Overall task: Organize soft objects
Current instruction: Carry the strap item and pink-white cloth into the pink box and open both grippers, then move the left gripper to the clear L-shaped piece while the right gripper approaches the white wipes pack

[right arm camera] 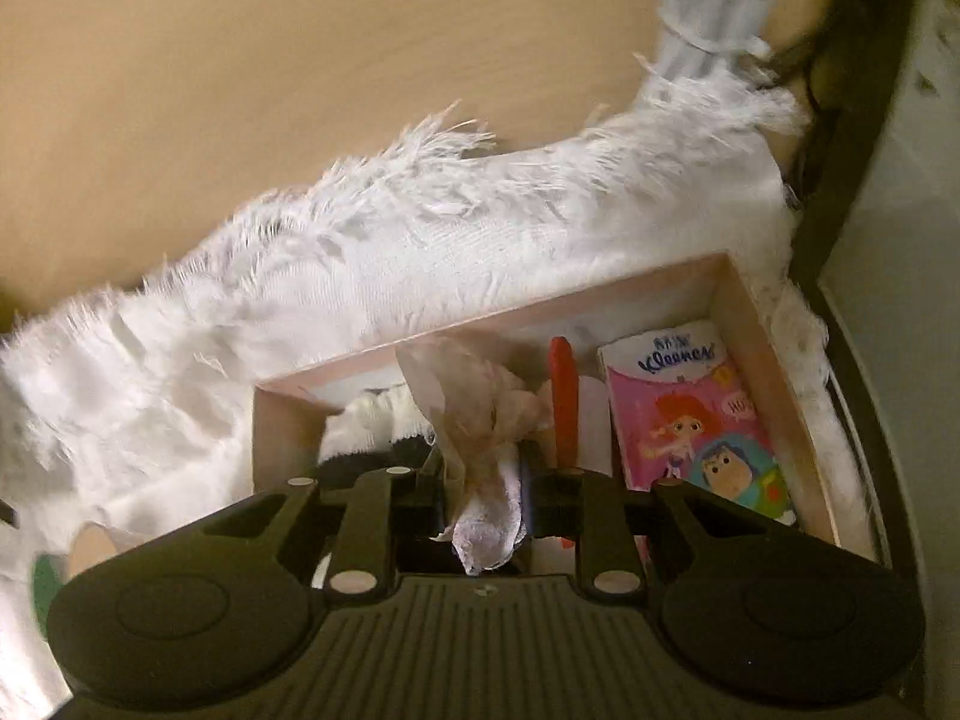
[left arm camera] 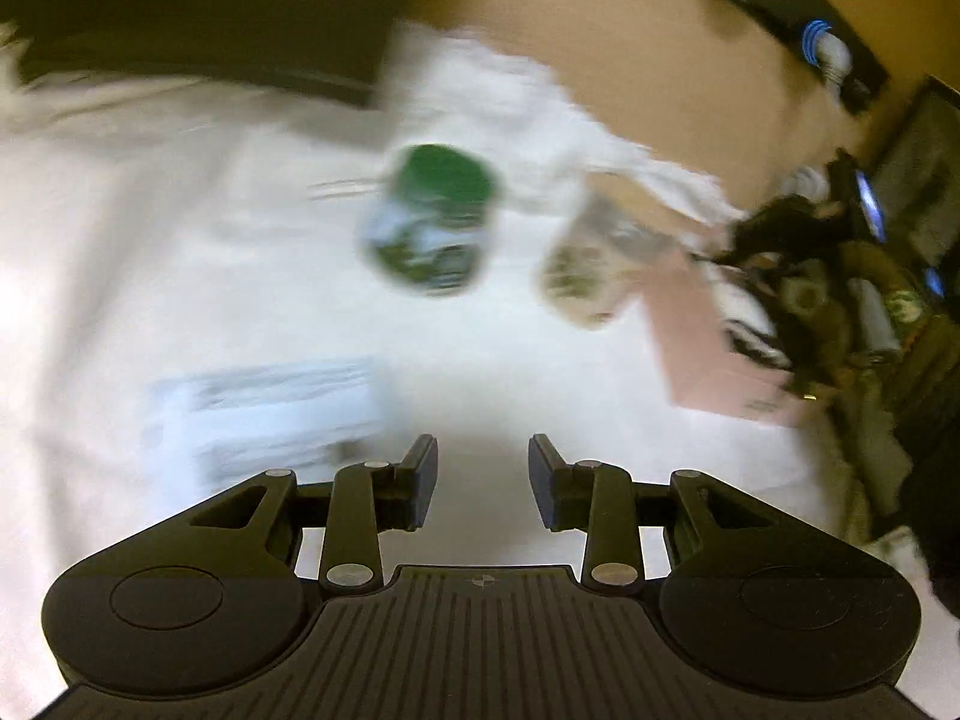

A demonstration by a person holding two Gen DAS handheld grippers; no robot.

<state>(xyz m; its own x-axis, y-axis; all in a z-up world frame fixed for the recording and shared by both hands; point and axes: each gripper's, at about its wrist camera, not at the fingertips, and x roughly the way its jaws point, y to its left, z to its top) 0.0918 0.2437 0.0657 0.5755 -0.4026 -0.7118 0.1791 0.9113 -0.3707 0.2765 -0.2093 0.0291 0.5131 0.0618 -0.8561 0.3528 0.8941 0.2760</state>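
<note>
right gripper [right arm camera: 483, 498]: pinching tissue [right arm camera: 480, 450] | pink box [right arm camera: 762, 324] | fringed white cloth [right arm camera: 420, 240] | wooden table [right arm camera: 240, 60]

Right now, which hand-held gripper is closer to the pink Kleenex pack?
Right. The right hand-held gripper hangs over the box, holding a crumpled tissue, with the Kleenex pack just beside its fingers. The left hand-held gripper is open over the white cloth, away from the box.

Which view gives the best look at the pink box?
The right wrist view: it looks into the pink box, sharp, showing the Kleenex pack inside, with the right hand-held gripper over it clamping a crumpled cloth. The left wrist view shows only its blurred outer wall.
</note>
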